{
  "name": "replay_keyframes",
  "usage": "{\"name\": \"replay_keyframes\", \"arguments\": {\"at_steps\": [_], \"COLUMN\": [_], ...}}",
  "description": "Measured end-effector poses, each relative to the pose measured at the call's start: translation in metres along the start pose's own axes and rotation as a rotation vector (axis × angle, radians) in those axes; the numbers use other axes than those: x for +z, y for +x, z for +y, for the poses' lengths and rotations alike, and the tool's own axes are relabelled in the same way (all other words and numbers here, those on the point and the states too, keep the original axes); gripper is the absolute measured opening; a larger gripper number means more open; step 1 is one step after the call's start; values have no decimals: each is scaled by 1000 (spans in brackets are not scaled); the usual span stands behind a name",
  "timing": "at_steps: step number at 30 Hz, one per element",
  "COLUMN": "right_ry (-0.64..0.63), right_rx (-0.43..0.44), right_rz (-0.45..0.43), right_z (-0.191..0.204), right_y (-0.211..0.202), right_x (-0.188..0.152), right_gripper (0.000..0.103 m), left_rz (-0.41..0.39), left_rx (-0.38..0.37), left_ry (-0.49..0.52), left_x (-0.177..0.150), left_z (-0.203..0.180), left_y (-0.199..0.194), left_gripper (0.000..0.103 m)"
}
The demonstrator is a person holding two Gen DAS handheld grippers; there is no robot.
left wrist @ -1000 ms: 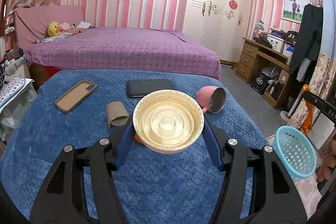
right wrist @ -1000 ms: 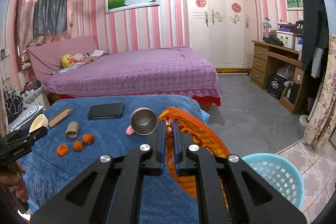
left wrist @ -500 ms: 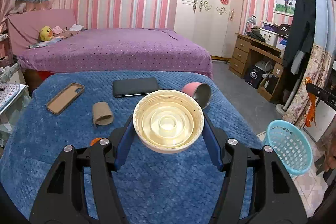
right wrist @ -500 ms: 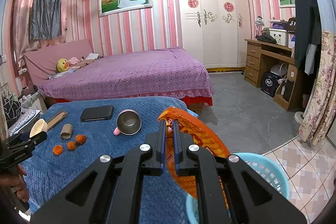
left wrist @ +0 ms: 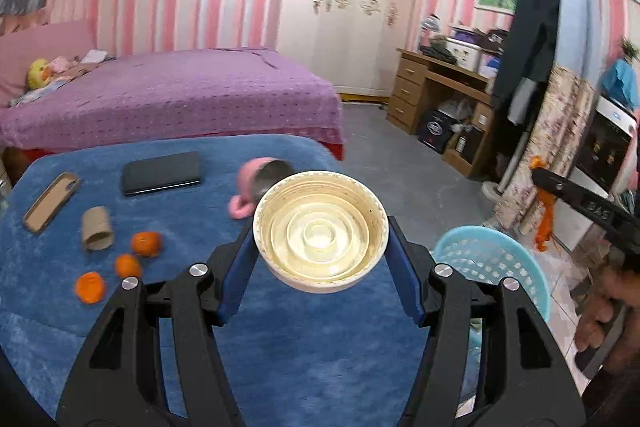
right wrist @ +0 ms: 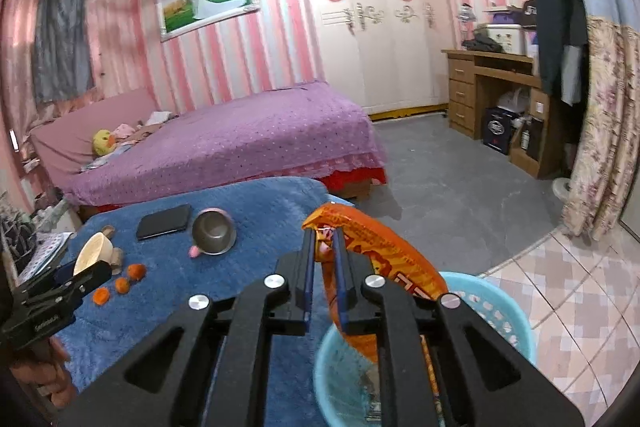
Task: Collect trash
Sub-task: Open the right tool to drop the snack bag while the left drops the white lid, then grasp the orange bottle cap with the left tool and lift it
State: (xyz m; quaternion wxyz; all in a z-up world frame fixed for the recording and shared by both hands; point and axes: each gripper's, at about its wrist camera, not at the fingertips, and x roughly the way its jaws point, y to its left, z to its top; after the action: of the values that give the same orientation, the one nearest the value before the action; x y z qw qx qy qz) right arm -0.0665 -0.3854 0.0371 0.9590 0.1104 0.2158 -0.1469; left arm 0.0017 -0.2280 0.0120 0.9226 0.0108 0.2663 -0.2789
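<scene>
A: Nearest, the right gripper [right wrist: 324, 267]: what state?

B: Its jaws have just been opening. The orange snack wrapper [right wrist: 384, 259] hangs between them, lying against the right-hand pad with a slim gap at the other; whether the pad presses it I cannot tell. The wrapper's lower end dips inside the light-blue plastic basket [right wrist: 496, 307] directly below, which stands on the floor beside the blue blanket [right wrist: 260, 203].

A: And the left gripper [left wrist: 320, 251]?

B: Jaws spread wide, both blue pads clamped on the rim of a cream plastic lid [left wrist: 320, 235], its hollow side facing the camera, held above the blanket's edge with the basket [left wrist: 484, 255] just to its right.

A: Farther back on the blanket?

B: Three pieces of orange peel [left wrist: 146, 242], a cardboard tube [left wrist: 96, 229], a pink steel-lined mug [left wrist: 256, 183] on its side, a black phone [left wrist: 162, 173] and a tan phone case [left wrist: 52, 201]. Beyond stands a purple bed [left wrist: 180, 95].
</scene>
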Motion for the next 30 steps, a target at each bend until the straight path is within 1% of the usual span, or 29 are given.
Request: {"name": "replay_keyframes", "arguments": {"at_steps": [1, 3, 6, 10, 13, 15, 16, 18, 19, 20, 21, 22, 24, 26, 28, 30], "right_ry": [2, 11, 48, 100, 120, 130, 128, 131, 139, 150, 162, 174, 192, 207, 203, 170], "right_rx": [-11, -72, -102, -142, -174, -181, -189, -202, -204, -203, -205, -210, -207, -196, -167, -142], "right_rz": [1, -31, -57, -85, -93, -99, -96, -96, -100, -101, -103, -106, -108, -112, -114, -106], "right_z": [-4, -13, -35, -66, -85, -94, -99, -110, -115, -120, -124, -127, -127, -124, -111, -89], "right_y": [1, -3, -10, -21, -25, -26, -26, -29, -30, -31, -33, -33, -31, -30, -28, -22], "right_x": [0, 0, 3, 4, 4, 4, 3, 2, 2, 2, 2, 2, 1, 2, 2, 5], "right_gripper": [42, 69, 69, 69, 69, 71, 72, 72, 72, 72, 72, 72, 72, 72, 72, 74], "left_rz": [5, 16, 37, 72, 93, 121, 137, 150, 158, 161, 162, 162, 171, 158, 134, 115], "left_rx": [-12, -36, -69, -116, -157, -196, -225, -252, -267, -271, -271, -267, -265, -237, -187, -133], "left_ry": [10, 24, 41, 87, 113, 114, 99, 102, 119, 126, 129, 125, 119, 140, 141, 111], "left_x": [1, 1, -2, -10, -15, -18, -21, -24, -27, -28, -28, -29, -28, -25, -21, -17], "left_z": [-10, -30, -55, -98, -123, -140, -149, -162, -172, -176, -180, -183, -180, -172, -145, -105], "left_y": [4, 12, 25, 44, 55, 65, 71, 78, 82, 84, 85, 86, 85, 80, 68, 54], "left_gripper": [60, 60, 60, 60, 60, 61, 61, 61, 68, 79, 83, 85, 85, 86, 87, 89]}}
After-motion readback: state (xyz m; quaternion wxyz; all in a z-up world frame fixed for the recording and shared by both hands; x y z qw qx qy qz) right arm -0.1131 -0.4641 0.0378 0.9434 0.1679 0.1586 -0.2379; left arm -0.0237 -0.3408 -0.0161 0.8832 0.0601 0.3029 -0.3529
